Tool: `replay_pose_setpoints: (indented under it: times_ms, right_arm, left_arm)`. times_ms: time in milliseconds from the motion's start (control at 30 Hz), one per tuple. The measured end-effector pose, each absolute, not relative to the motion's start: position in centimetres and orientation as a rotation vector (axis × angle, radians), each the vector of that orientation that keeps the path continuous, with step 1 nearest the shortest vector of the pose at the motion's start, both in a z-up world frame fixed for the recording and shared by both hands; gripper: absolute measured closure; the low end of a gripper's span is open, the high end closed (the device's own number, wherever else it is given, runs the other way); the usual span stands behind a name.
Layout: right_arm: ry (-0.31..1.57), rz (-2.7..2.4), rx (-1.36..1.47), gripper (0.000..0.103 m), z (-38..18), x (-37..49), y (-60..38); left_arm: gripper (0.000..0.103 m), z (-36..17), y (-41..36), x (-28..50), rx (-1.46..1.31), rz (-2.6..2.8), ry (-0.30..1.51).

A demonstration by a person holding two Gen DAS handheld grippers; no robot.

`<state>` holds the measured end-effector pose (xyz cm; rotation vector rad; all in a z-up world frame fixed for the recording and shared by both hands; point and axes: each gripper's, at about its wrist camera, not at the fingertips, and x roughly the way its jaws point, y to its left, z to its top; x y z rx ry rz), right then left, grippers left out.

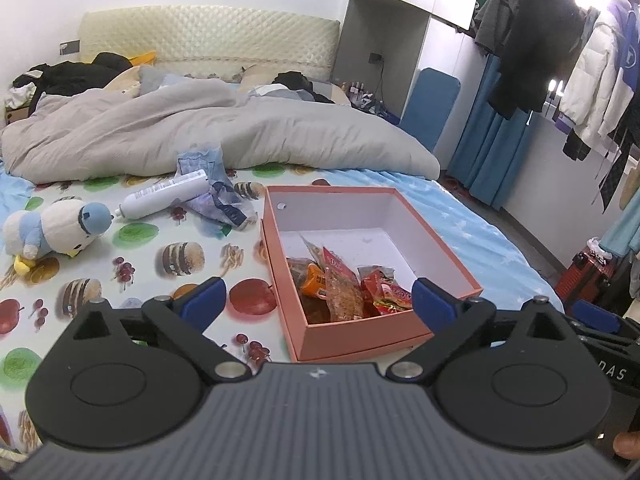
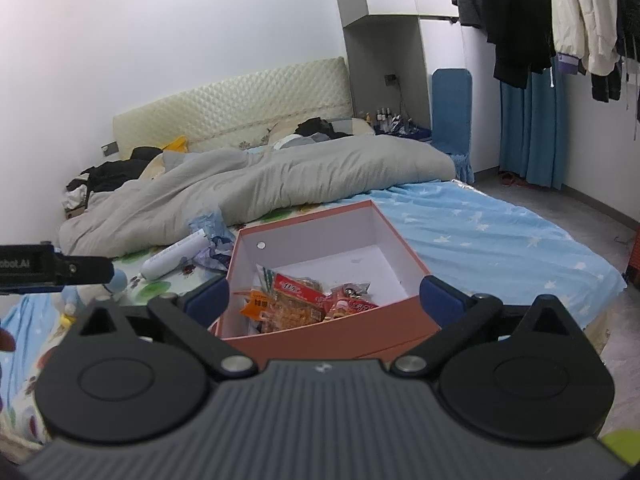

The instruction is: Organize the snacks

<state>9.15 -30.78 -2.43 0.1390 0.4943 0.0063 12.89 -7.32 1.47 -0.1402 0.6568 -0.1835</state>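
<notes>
Blue-padded and spread wide, my left claw [image 1: 316, 300] hangs empty above the near edge of the salmon-pink box [image 1: 440, 240], and my right claw [image 2: 324, 300] gapes just as wide over the same box [image 2: 340, 332], holding nothing. Snack packets [image 1: 344, 288] lie heaped in the box's near corner, orange and red wrappers overlapping; the rest of its white floor is bare. Left of the box on the fruit-print bedsheet [image 1: 160, 292] lie a white spray bottle [image 1: 164, 196], crumpled blue wrapping [image 1: 216, 196] and a penguin plush [image 1: 52, 232]. Beyond them sprawls a grey duvet [image 1: 208, 132].
</notes>
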Motion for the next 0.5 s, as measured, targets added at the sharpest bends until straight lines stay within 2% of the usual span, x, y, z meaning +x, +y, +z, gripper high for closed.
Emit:
replay_pose_setpoints:
  times_ms: [500]
  right_arm:
    - [0.503, 0.012, 0.148, 0.000, -2.47, 9.34, -30.65]
  left_arm:
    - [0.002, 1.16, -7.13, 13.19, -0.123, -0.157, 0.672]
